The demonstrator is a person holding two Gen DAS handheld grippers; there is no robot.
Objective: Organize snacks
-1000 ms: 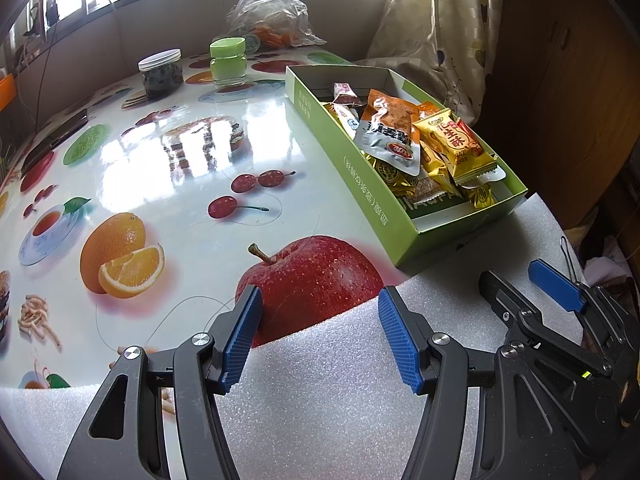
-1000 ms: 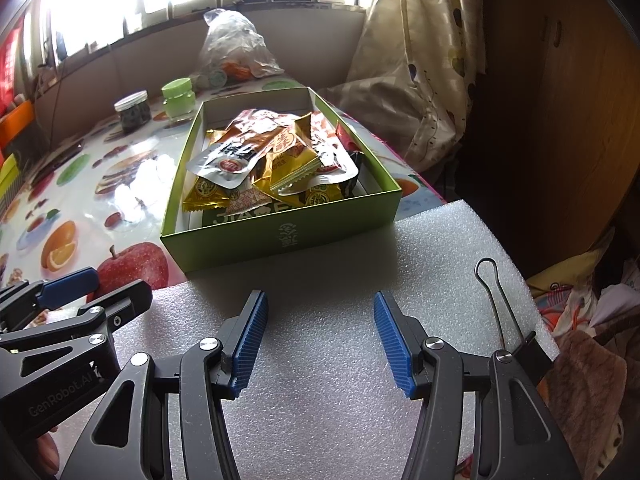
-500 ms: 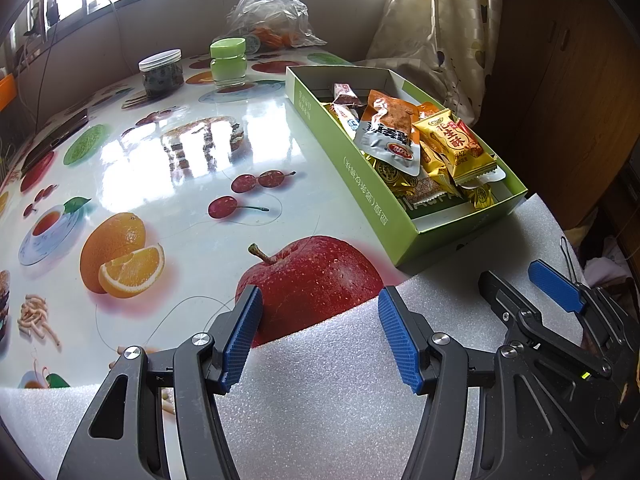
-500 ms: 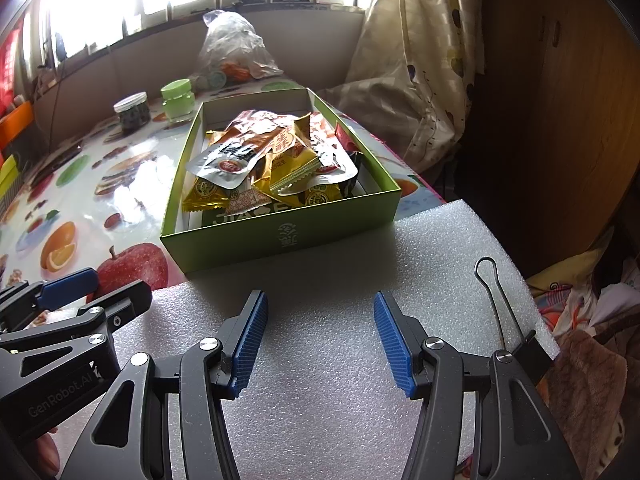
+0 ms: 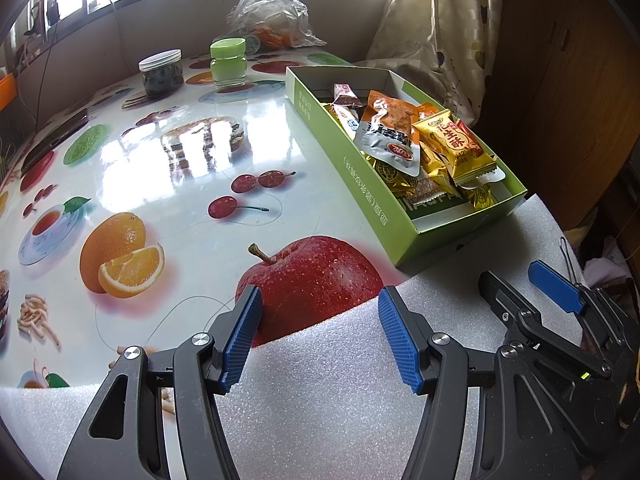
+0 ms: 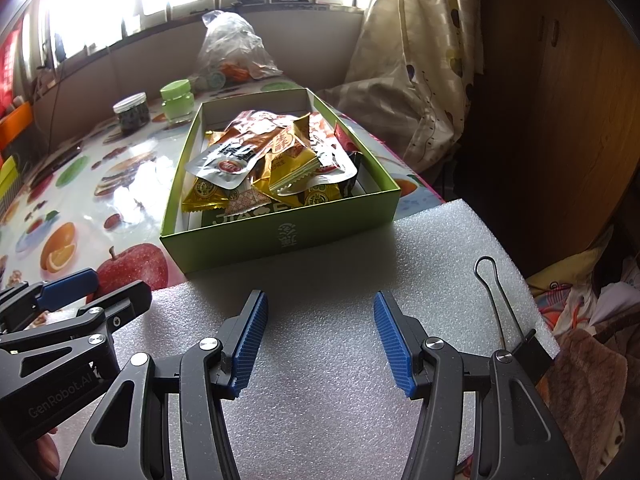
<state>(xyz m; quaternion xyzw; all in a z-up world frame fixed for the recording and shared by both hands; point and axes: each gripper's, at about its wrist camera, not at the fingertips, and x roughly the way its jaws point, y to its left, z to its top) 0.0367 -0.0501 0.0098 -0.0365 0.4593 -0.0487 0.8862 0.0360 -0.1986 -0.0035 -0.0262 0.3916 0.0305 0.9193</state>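
The green box (image 6: pixel 280 236) stands on the desk (image 5: pixel 168 184), its near end resting on the foam sheet (image 6: pixel 340 392). Snack packets (image 6: pixel 272 164) are piled inside the box. The left tool (image 5: pixel 320 338) angles downward, short of the box and to its left, over the foam edge; its jaws stand wide with nothing between them. The right tool (image 6: pixel 320 338) angles downward directly before the box's near wall, above the foam; its jaws stand wide and hold nothing. Beyond the box stand two jars (image 5: pixel 192 68) and a plastic bag (image 5: pixel 272 12).
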